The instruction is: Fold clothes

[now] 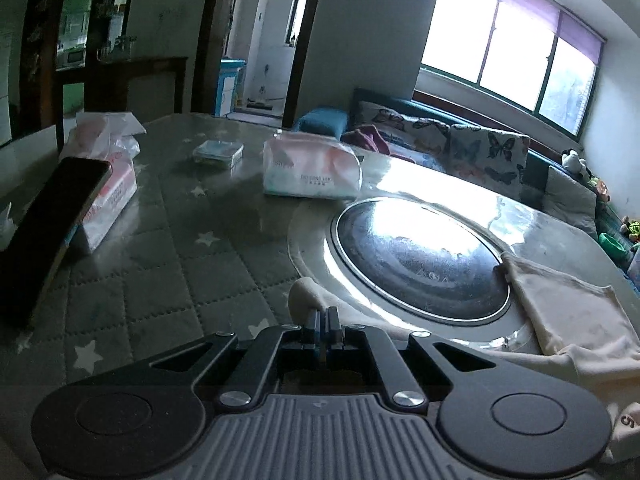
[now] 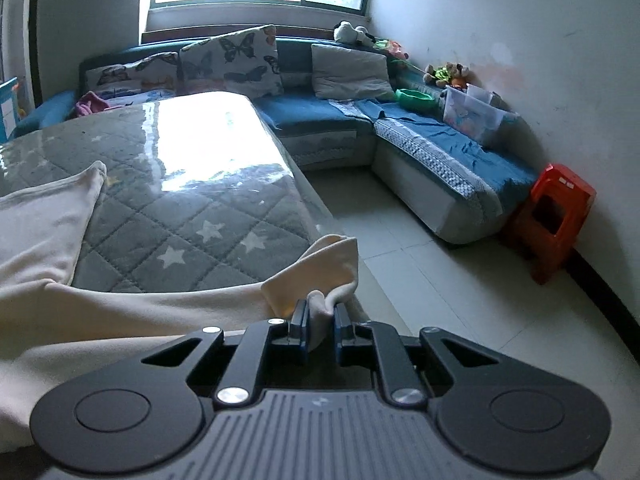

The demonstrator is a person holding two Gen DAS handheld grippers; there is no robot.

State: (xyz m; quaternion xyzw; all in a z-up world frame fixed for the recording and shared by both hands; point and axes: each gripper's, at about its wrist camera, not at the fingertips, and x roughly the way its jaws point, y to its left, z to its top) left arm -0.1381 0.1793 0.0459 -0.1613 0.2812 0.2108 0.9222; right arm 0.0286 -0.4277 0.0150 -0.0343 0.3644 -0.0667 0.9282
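A cream garment (image 1: pixel 568 312) lies spread on the table, over the edge of a round dark glass plate (image 1: pixel 420 256). My left gripper (image 1: pixel 323 314) is shut on a corner of the garment, which bunches up just left of the fingertips (image 1: pixel 310 296). In the right wrist view the same cream garment (image 2: pixel 44 216) stretches across the near side of the table. My right gripper (image 2: pixel 320 312) is shut on a folded corner of it (image 2: pixel 320 268) at the table's right edge.
The table has a grey quilted star cover (image 1: pixel 168 256) under clear plastic. On it are two tissue packs (image 1: pixel 312 168) (image 1: pixel 108 184), a phone (image 1: pixel 44 232) leaning on one, and a small box (image 1: pixel 218 153). A blue sofa (image 2: pixel 420 136), a red stool (image 2: pixel 554 216) and tiled floor (image 2: pixel 420 264) lie to the right.
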